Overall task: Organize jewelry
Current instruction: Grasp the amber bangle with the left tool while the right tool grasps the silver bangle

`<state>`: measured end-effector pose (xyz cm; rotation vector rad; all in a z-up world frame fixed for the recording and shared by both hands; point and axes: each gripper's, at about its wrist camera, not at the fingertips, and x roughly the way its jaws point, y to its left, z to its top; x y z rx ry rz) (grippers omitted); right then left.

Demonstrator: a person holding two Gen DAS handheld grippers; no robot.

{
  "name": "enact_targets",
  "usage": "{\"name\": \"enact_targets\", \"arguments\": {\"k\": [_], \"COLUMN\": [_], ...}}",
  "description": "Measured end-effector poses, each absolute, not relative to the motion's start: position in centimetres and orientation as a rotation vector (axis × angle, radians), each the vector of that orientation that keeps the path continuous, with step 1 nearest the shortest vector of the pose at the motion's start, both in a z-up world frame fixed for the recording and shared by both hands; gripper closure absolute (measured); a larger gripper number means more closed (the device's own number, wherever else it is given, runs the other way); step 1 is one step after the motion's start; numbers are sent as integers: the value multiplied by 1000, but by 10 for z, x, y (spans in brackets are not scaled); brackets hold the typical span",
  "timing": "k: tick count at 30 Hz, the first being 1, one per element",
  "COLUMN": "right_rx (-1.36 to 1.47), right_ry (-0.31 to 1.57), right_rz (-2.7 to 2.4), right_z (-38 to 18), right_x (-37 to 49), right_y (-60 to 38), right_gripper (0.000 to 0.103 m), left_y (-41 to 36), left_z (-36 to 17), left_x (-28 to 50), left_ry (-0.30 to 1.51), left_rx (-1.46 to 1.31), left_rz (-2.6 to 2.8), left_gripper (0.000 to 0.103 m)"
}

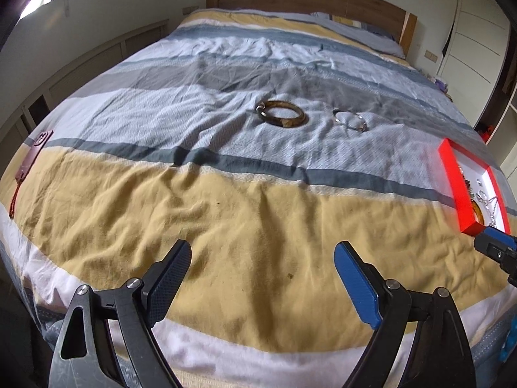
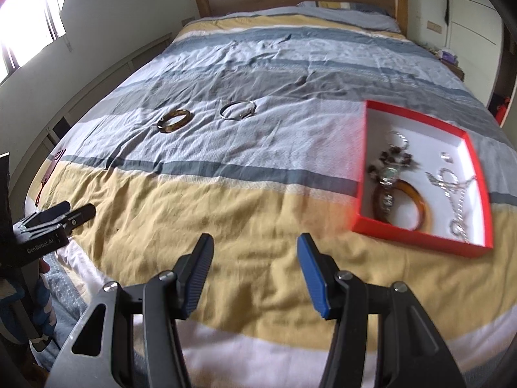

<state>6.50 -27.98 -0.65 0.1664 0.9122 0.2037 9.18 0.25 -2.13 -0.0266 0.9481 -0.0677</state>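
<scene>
Now, on a striped bed (image 1: pixel 226 213), two bracelets wait to join the jewelry already gathered in a red box (image 2: pixel 416 232). At far left, a reddish-brown tag with a cord (image 1: pixel 30 161) lies by the bed's edge. The left hand-held gripper (image 1: pixel 261 252) hangs over the yellow band with its jaws spread wide and nothing between them. Ahead of it, on the pale blue stripe and slightly to its right, lies the brown bangle (image 1: pixel 280 113), flat, with the thin silver bangle (image 1: pixel 350 120) just beside it on the right, the two apart. The right hand-held gripper (image 2: pixel 255 245) is about half open and also empty; from its view both bangles sit ahead and to the left, the box near on its right. By this layout the left one looks nearer the brown bangle, while the right one is nearer the box. Open bedding surrounds both rings, leaving free room to approach; the box stands close to the bed's right edge.
</scene>
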Motion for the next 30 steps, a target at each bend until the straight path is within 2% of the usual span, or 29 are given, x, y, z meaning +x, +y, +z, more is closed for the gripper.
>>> {"name": "enact_targets", "arguments": {"k": [10, 18, 26, 30], "right_rx": [149, 153, 166, 175], "right_ry": [906, 863, 866, 887], "right_rz": [270, 293, 298, 287], "right_z": [-16, -17, -37, -53], "right_x": [149, 229, 304, 325], "right_y": [-264, -254, -241, -238], "right_gripper": [51, 51, 51, 52], "left_y": [11, 13, 10, 5], "left_z": [-34, -35, -61, -76], "left_x": [171, 255, 319, 333], "left_ry": [970, 949, 996, 1001], "left_rx": [-83, -127, -108, -54], "left_rz": [-67, -86, -86, -77], "left_gripper": [19, 31, 51, 51]}}
